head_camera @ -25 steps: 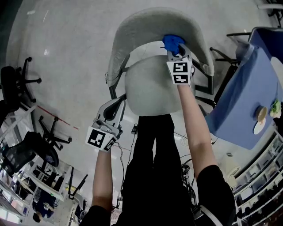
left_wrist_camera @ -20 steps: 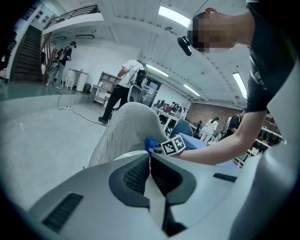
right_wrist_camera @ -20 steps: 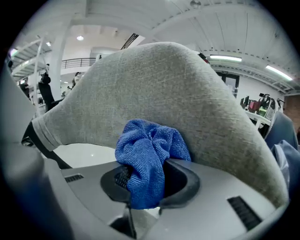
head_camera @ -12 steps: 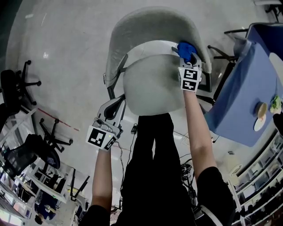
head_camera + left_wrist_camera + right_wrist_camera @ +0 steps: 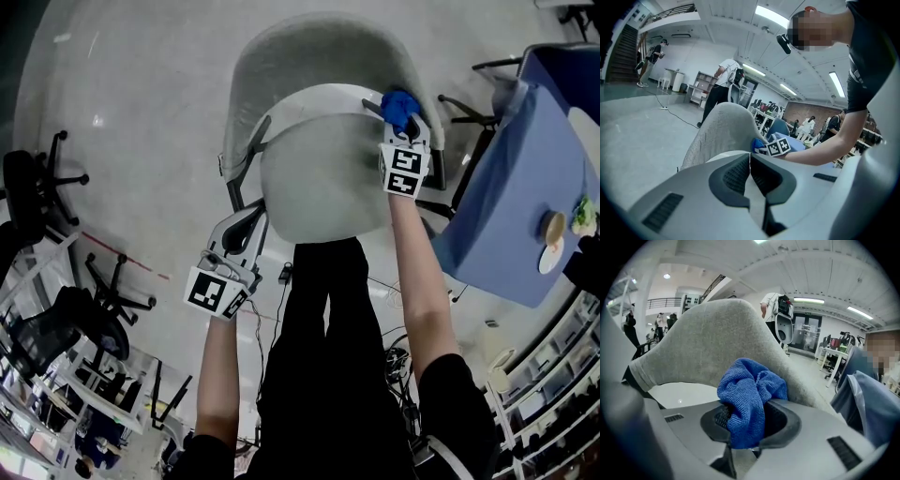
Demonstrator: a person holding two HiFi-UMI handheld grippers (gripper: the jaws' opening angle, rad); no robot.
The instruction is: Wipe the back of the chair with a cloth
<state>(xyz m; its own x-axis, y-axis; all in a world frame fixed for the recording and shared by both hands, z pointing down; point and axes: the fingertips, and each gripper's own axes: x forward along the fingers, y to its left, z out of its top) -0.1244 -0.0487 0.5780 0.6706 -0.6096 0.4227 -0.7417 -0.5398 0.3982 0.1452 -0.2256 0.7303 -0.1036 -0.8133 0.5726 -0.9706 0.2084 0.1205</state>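
Note:
A grey fabric chair back (image 5: 309, 42) curves round a white seat (image 5: 319, 178) below me. My right gripper (image 5: 401, 127) is shut on a blue cloth (image 5: 397, 105), which presses against the inner right side of the chair back. In the right gripper view the bunched blue cloth (image 5: 749, 397) sits between the jaws with the grey chair back (image 5: 708, 343) just behind it. My left gripper (image 5: 239, 234) hangs low at the seat's front left corner, shut and holding nothing. The left gripper view shows the chair back (image 5: 724, 129) and the cloth (image 5: 757, 144) from the side.
A table with a blue cover (image 5: 525, 187) stands close on the right, with small dishes (image 5: 551, 248) on it. Black office chairs (image 5: 37, 178) stand to the left on the grey floor. Cables (image 5: 272, 281) lie under the chair. People stand far off in the room.
My right gripper has carried the cloth from the middle of the chair back rightwards to its right side. The left gripper has stayed where it was.

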